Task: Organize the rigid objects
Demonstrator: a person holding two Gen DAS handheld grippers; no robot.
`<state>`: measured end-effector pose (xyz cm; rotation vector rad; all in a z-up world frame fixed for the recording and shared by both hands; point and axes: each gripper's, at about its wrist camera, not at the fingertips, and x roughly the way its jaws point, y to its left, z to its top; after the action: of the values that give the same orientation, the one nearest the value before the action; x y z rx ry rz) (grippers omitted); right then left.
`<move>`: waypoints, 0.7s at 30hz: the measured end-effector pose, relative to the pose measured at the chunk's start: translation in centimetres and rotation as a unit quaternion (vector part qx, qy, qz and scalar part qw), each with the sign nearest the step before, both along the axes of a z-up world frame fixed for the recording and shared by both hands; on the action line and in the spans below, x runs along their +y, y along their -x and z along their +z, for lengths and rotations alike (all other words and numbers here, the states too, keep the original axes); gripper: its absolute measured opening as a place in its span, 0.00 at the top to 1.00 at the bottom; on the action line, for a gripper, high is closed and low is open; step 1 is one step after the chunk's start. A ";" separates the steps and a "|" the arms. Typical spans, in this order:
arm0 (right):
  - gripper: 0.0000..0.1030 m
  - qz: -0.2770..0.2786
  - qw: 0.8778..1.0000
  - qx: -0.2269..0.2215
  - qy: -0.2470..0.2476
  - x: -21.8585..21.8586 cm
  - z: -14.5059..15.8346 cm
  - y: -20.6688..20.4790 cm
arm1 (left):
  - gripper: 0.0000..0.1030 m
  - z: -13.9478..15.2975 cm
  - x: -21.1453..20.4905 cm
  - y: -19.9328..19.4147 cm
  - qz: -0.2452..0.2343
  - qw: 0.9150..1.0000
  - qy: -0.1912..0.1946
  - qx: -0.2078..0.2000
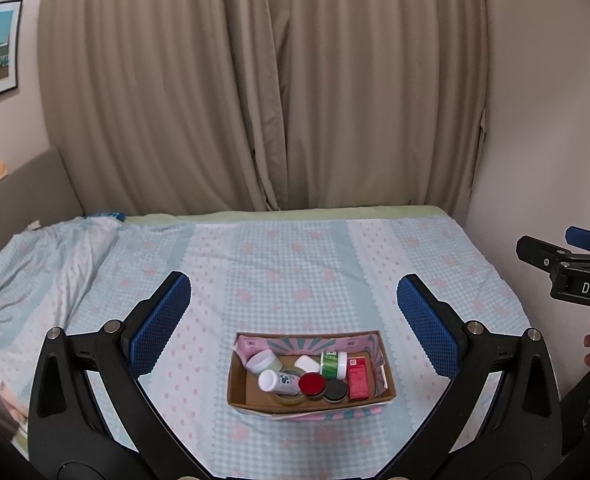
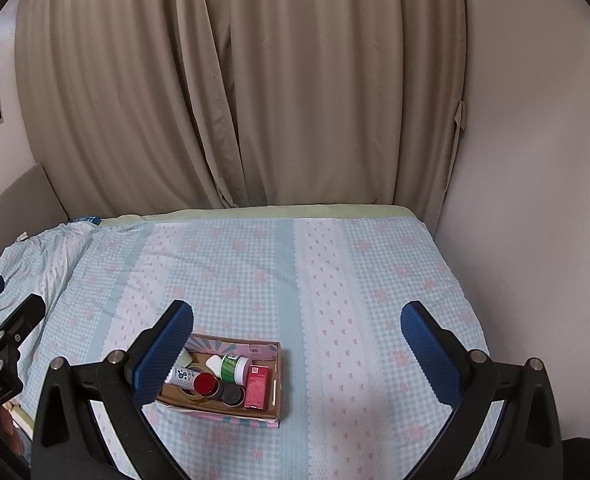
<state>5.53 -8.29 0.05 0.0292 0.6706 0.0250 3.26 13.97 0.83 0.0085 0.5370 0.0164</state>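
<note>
Beige curtains (image 1: pixel 263 92) hang behind the bed (image 1: pixel 295 256), which carries a checked blue sheet. Near the bed's front edge I see the cardboard box (image 1: pixel 237 380) holding a red box (image 1: pixel 359 378), a green jar (image 1: pixel 333 365), a red-lidded jar (image 1: pixel 311 384), a black-lidded jar (image 1: pixel 335 390) and a white bottle (image 1: pixel 275 381). My left claw (image 1: pixel 294 320) hovers above it, jaws wide apart and empty. My right claw (image 2: pixel 297 344) is likewise spread and empty, the box under its left finger.
</note>
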 end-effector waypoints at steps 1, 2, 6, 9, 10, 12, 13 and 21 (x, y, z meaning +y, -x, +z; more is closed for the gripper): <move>0.00 0.001 1.000 0.000 0.000 -0.1 -0.1 0.0 | 0.00 0.0 0.0 0.0 -0.001 1.000 0.001 0.000; 0.00 0.001 1.000 -0.001 0.000 -0.1 -0.1 -0.1 | 0.00 0.0 0.0 0.0 -0.002 1.000 0.002 0.000; 0.00 0.002 1.000 -0.001 0.000 -0.3 0.0 -0.1 | 0.00 0.0 0.0 0.0 -0.002 1.000 0.001 0.000; 0.00 0.002 1.000 -0.001 0.000 -0.3 0.0 -0.1 | 0.00 0.1 0.0 0.1 -0.003 1.000 0.003 0.000; 0.00 0.002 1.000 -0.001 0.000 -0.4 0.0 -0.1 | 0.00 0.1 0.0 0.1 -0.003 1.000 0.003 -0.001; 0.00 0.001 1.000 -0.001 0.000 -0.4 0.0 -0.1 | 0.00 0.2 -0.1 0.1 -0.003 1.000 0.002 -0.001; 0.00 0.001 1.000 -0.001 0.000 -0.5 -0.1 -0.2 | 0.00 0.2 -0.2 0.1 -0.002 1.000 0.002 -0.001; 0.00 0.001 1.000 -0.002 0.000 -0.7 0.0 -0.2 | 0.00 0.4 -0.2 0.2 0.000 1.000 0.003 -0.003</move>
<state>5.73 -9.03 0.04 0.0290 0.6663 0.0279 3.10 13.76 1.22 0.0035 0.5318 0.0143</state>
